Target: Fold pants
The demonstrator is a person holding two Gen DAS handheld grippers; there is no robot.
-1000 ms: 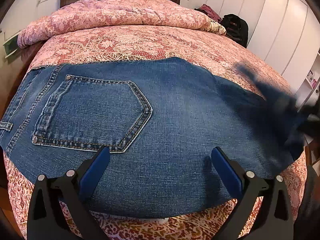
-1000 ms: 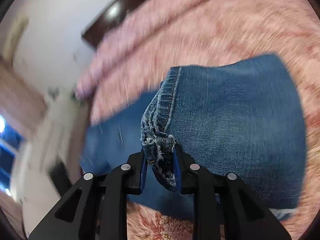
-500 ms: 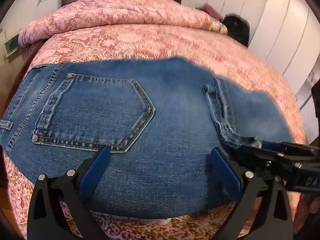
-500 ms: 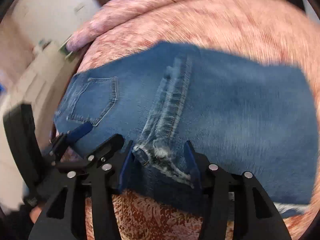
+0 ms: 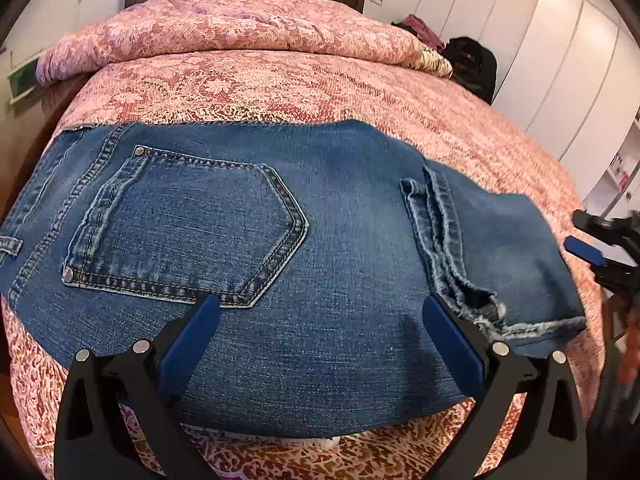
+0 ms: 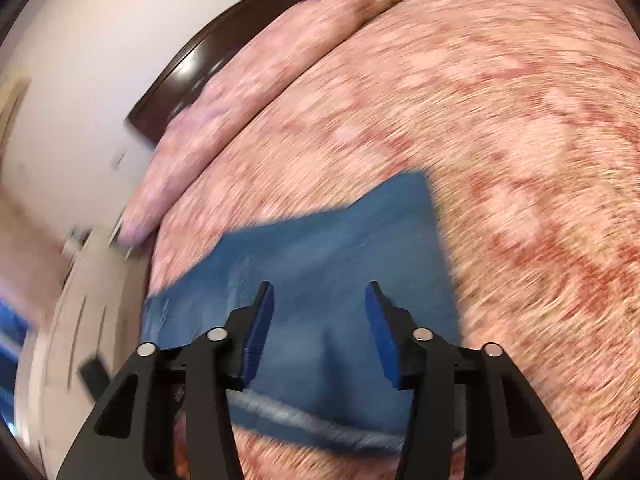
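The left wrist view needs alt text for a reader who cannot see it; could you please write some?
Blue jeans lie folded on a pink patterned bedspread, back pocket up, the frayed leg hem laid over their right part. The open left gripper hovers over their near edge, and the right gripper shows at the right edge.
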